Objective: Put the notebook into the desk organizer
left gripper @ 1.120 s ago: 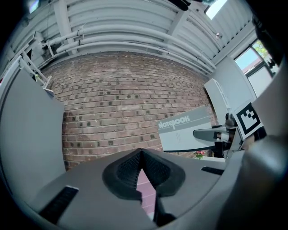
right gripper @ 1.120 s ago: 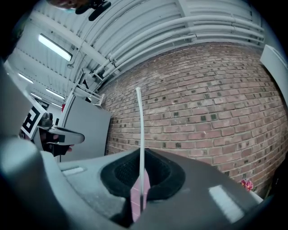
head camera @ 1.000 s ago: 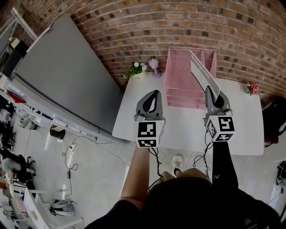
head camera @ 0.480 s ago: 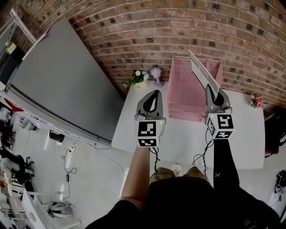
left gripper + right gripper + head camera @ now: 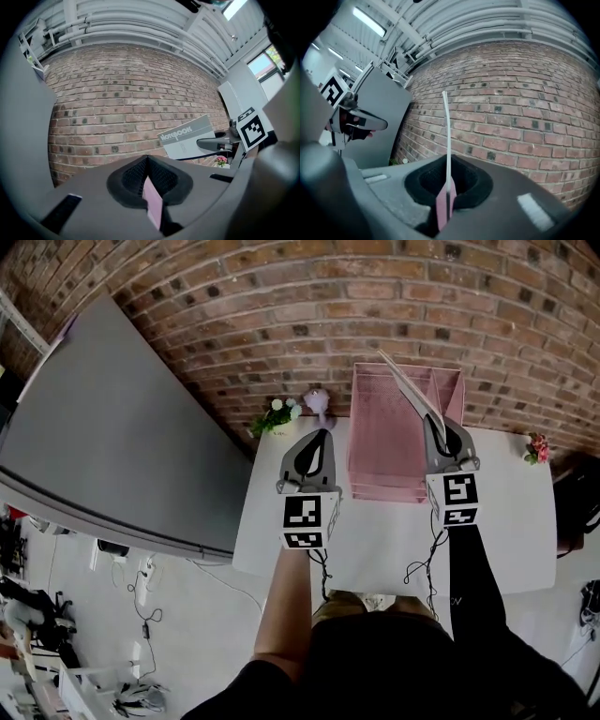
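Note:
My right gripper [image 5: 437, 424] is shut on the lower edge of a thin grey-and-white notebook [image 5: 411, 388]. The notebook stands on edge and leans up to the left over the pink mesh desk organizer [image 5: 384, 442], which sits at the back of the white table [image 5: 497, 512]. In the right gripper view the notebook [image 5: 447, 136] shows as a thin upright line pinched between the jaws of the right gripper [image 5: 448, 161]. My left gripper [image 5: 320, 435] hovers left of the organizer with its jaws together and nothing in them. The left gripper view shows the notebook's cover [image 5: 187, 138] and the right gripper [image 5: 220, 144].
A brick wall [image 5: 281, 306] runs behind the table. A small green plant [image 5: 275, 414] and a purple ornament [image 5: 317, 401] stand at the table's back left corner, pink flowers [image 5: 534, 448] at its right edge. A large grey board [image 5: 112, 427] leans at the left.
Both grippers have moved forward toward the wall. The notebook's top now reaches over the organizer and leans further left.

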Demonstrator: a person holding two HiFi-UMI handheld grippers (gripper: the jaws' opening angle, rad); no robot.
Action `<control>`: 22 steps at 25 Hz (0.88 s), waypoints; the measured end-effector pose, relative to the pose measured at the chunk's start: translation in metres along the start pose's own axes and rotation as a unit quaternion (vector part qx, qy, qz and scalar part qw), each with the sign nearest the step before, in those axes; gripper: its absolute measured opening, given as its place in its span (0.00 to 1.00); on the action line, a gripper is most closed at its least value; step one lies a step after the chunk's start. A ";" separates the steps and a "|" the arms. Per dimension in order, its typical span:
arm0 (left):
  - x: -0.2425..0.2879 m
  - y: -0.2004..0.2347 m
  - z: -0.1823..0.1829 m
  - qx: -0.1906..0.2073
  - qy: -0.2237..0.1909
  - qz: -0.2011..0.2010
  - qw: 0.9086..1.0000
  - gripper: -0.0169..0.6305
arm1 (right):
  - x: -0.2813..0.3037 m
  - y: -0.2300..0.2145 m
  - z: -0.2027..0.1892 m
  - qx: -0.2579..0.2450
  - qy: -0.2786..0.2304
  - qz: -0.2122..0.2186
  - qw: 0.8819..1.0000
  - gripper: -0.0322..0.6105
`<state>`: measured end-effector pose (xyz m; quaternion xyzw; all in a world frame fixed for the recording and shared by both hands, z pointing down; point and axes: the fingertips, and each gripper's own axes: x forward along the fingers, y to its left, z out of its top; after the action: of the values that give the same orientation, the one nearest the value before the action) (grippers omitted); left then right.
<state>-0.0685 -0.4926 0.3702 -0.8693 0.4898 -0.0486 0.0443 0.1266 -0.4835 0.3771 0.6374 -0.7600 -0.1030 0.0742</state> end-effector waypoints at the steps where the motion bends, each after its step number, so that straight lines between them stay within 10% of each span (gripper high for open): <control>1: 0.007 0.003 -0.001 -0.001 0.001 -0.006 1.000 0.04 | 0.007 0.001 0.000 -0.007 0.007 -0.002 1.000 0.06; 12: 0.054 0.036 -0.015 -0.021 0.013 -0.037 0.999 0.04 | 0.077 0.005 -0.022 -0.145 0.075 -0.015 0.986 0.06; 22: 0.081 0.061 -0.031 -0.025 0.023 -0.051 0.998 0.04 | 0.115 0.015 -0.068 -0.310 0.146 0.005 0.940 0.06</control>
<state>-0.0825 -0.5939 0.3971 -0.8927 0.4467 -0.0588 0.0086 0.1086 -0.5986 0.4440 0.5871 -0.6745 -0.2391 0.3784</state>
